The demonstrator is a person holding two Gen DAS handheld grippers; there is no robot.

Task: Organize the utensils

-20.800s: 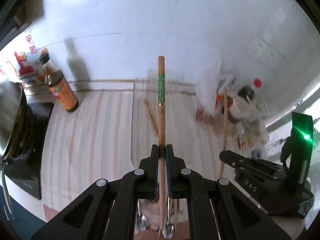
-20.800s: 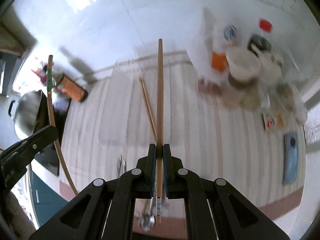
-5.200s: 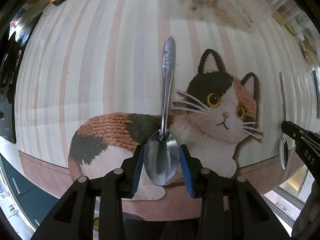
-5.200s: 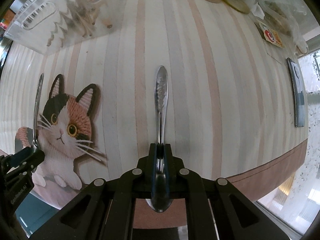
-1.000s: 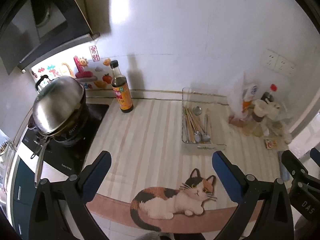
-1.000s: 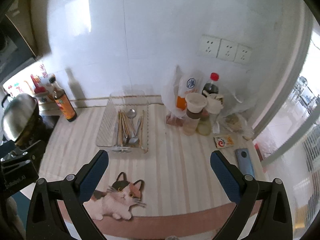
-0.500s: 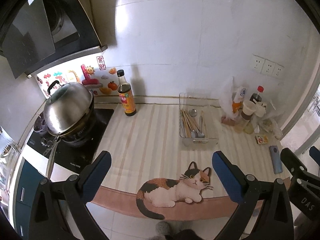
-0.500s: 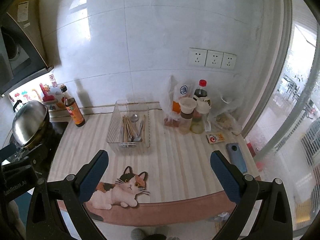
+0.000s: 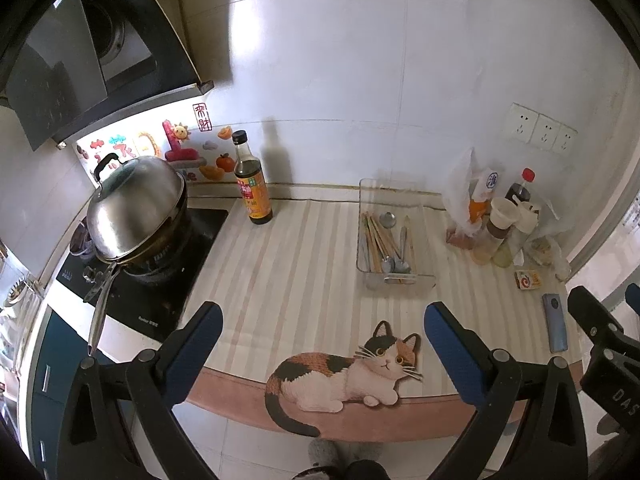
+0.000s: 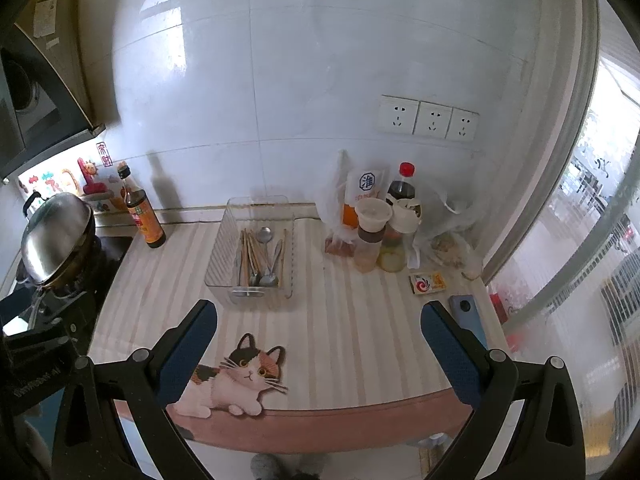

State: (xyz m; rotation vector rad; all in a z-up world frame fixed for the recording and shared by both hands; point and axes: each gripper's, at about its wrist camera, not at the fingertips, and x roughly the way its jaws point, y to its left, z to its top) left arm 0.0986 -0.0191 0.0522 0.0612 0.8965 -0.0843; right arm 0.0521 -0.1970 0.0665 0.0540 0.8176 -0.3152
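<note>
Presently we find both tools pulled well back from the striped countertop [image 9: 304, 264] and carrying nothing: the left gripper [image 9: 320, 340] has its blue-padded jaws spread wide, and the right gripper [image 10: 318, 340] likewise. The steel spoons [image 10: 267, 256] and wooden chopsticks [image 10: 250, 250] lie together in the clear plastic rectangular tray [image 10: 218, 256], which stands toward the back edge of the countertop, near the wall. We see no utensil loose on the surface, so we judge the sorting complete or nearly so.

Risks, in our judgement: the tray is light and transparent, so a jaw re-entering carelessly could catch its rim and tip it; the dark glass soy-sauce bottle [image 9: 252, 190] and the cluster of lidded condiment jars [image 10: 380, 236] flank it and could be knocked over by a wide sweep.

Differences between views: the left camera shows the steel domed pan [image 9: 136, 208] and the black hob in full; the right camera shows the window at the right edge and the three white wall sockets [image 10: 430, 120] more squarely. The cat-shaped mat [image 9: 344, 372] at the front edge appears in both
</note>
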